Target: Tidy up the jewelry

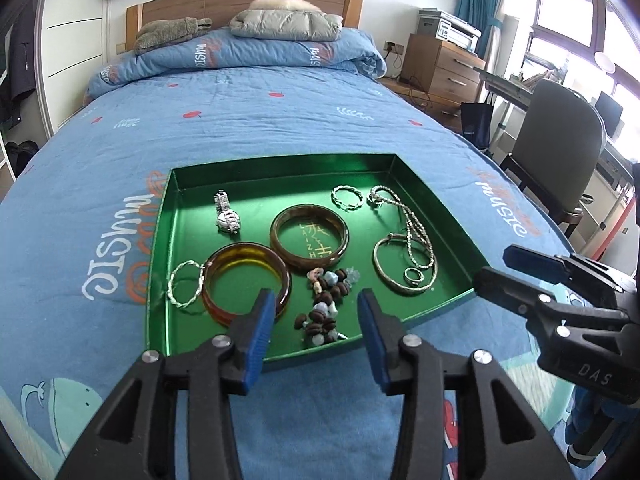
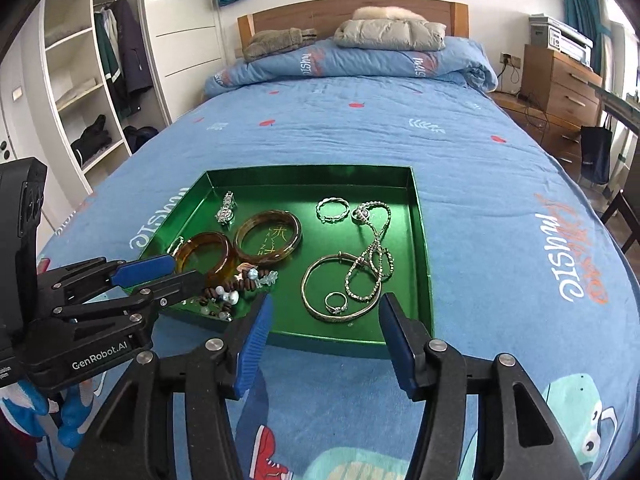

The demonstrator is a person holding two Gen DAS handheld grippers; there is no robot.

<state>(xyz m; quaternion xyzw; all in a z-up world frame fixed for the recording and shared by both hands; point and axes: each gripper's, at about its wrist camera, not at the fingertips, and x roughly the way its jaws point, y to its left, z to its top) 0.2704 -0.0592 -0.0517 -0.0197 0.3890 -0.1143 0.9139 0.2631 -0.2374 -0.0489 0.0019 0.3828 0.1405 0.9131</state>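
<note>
A shallow green tray (image 1: 280, 160) lies on the bed and holds the jewelry. In it are a silver watch (image 1: 227, 216), a brown bangle (image 1: 344, 240), an amber bangle (image 1: 246, 250), a twisted silver hoop (image 1: 172, 284), a bead bracelet (image 1: 326, 304), a silver bangle (image 1: 400, 289), a chain necklace (image 1: 412, 224) and a small ring (image 1: 414, 276). My left gripper (image 1: 316, 296) hangs open over the tray's near edge, above the beads, holding nothing. My right gripper (image 2: 326, 300) is open and empty near the silver bangle (image 2: 308, 300) and the ring (image 2: 335, 302).
The tray rests on a blue printed quilt (image 1: 280, 120). A folded duvet and a grey jacket (image 1: 286, 22) lie at the headboard. A chair (image 1: 560, 136) and a wooden dresser (image 1: 444, 68) stand to the right of the bed, an open wardrobe (image 2: 88, 92) to the left.
</note>
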